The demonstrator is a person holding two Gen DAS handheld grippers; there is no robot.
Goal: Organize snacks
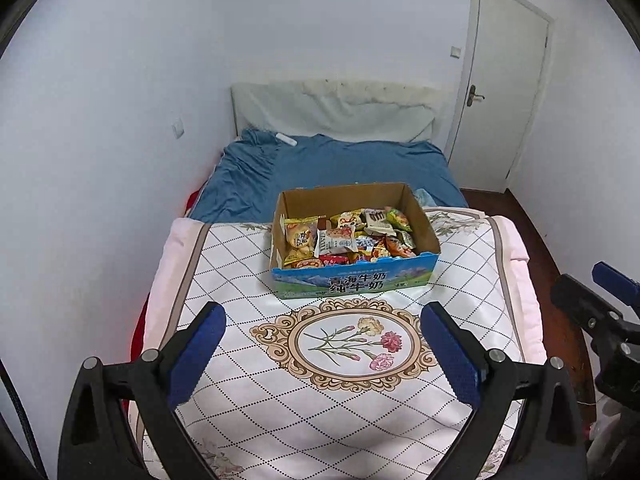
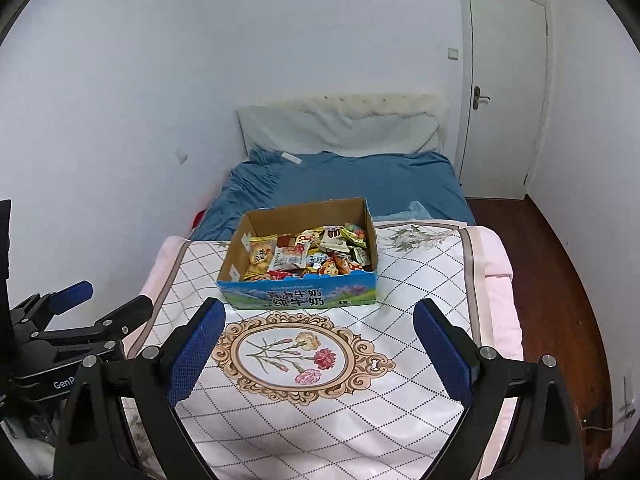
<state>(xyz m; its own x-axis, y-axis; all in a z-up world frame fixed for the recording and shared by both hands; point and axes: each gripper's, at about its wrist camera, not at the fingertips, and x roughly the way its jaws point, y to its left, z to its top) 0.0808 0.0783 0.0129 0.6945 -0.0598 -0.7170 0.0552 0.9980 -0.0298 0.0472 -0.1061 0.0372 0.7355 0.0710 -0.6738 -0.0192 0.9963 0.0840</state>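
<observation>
The cardboard box (image 1: 354, 240) sits on the quilt (image 1: 320, 400) at the near end of the bed, far of the floral medallion (image 1: 344, 342) printed on the cover. The snack packets (image 1: 348, 238) lie inside the box in a loose, overlapping heap that fills its floor; none shows on the quilt outside it. The blue sheet (image 1: 340, 164) covers the far half of the bed.

The left gripper (image 1: 324, 354) is held above the near quilt, jaws spread wide and empty. The right gripper (image 2: 316, 350) is held alongside at the right, jaws likewise wide with nothing between them. Both point toward the box and stand well apart from it.

This arrangement fits two stages: packets gathered into the box with the work complete, or a jumbled box awaiting sorting. The views do not settle which.

If a packet is to be handled:
- Approach from above the open top, clear of the box walls
- Select a packet lying uppermost; close on its sealed edge, not its filled body
- Judged risk: the light box may slide on the soft quilt; steady a wall with the other gripper
</observation>
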